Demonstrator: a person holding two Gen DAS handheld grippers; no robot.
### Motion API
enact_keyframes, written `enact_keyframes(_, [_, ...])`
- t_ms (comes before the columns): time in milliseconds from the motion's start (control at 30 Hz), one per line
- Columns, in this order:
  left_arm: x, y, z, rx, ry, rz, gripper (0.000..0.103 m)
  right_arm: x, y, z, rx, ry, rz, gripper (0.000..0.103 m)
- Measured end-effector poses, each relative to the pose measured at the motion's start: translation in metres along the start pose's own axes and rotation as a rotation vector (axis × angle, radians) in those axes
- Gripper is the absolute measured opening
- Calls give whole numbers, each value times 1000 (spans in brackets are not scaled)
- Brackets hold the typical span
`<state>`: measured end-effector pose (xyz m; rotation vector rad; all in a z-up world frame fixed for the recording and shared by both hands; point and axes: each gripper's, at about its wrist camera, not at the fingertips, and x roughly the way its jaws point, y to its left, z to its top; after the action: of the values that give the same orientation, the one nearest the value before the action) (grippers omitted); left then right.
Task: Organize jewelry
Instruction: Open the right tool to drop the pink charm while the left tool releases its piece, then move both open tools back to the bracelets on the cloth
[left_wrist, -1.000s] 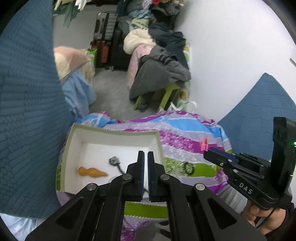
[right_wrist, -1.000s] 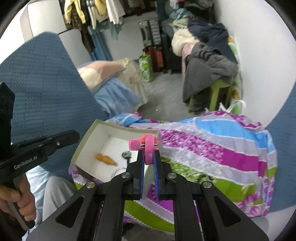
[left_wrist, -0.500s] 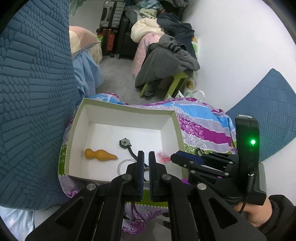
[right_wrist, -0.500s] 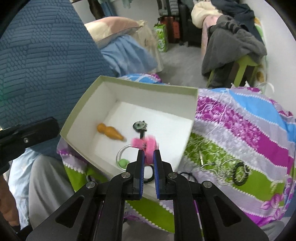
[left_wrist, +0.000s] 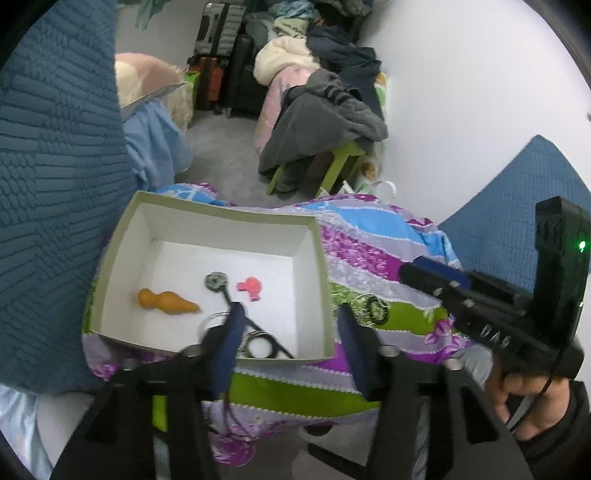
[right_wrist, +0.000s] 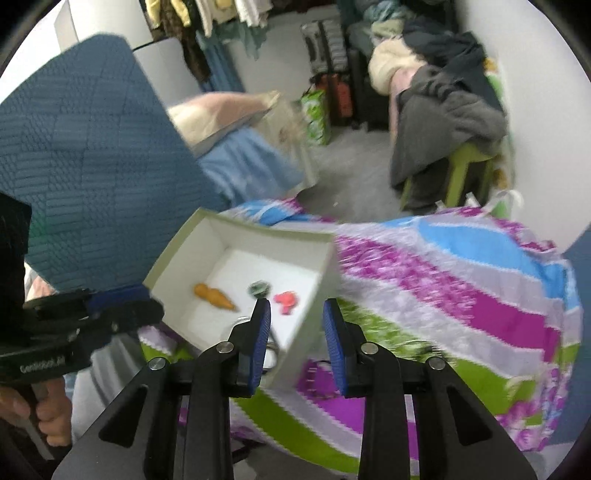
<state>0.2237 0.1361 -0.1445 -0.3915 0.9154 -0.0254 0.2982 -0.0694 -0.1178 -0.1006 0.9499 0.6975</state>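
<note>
Fingers of the right gripper (right_wrist: 297, 319) have just been opening and stand apart, empty; the left gripper (left_wrist: 286, 326) too has just spread, holding nothing. Beyond them the pink hair clip (right_wrist: 286, 301) lies in the white box (left_wrist: 221, 218) beside an orange gourd charm (left_wrist: 166, 301). A dark beaded bracelet (left_wrist: 376, 310) waits on the striped cloth (left_wrist: 369, 258).

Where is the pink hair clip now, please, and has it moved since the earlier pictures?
Yes. The pink hair clip has left the right gripper, whose jaws have just been opening, and lies on the white box floor beside the orange pendant.

Both grippers, left (left_wrist: 286, 325) and right (right_wrist: 297, 317), just opened, empty
</note>
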Motion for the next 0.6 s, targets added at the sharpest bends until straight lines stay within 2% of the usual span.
enact_keyframes(233, [13, -45, -23, 47, -26, -26, 54, -31, -44, -19, 40, -50, -53, 27])
enact_keyframes(400, [25, -66, -38, 60, -32, -37, 52, -31, -67, -39, 64, -38, -62, 27])
enact_keyframes(533, [42, -78, -51, 60, 6, -40, 51, -22, -81, -57, 77, -8, -64, 27])
enact_keyframes(600, [54, -83, -59, 56, 36, -44, 41, -15, -87, -68, 81, 6, -60, 27])
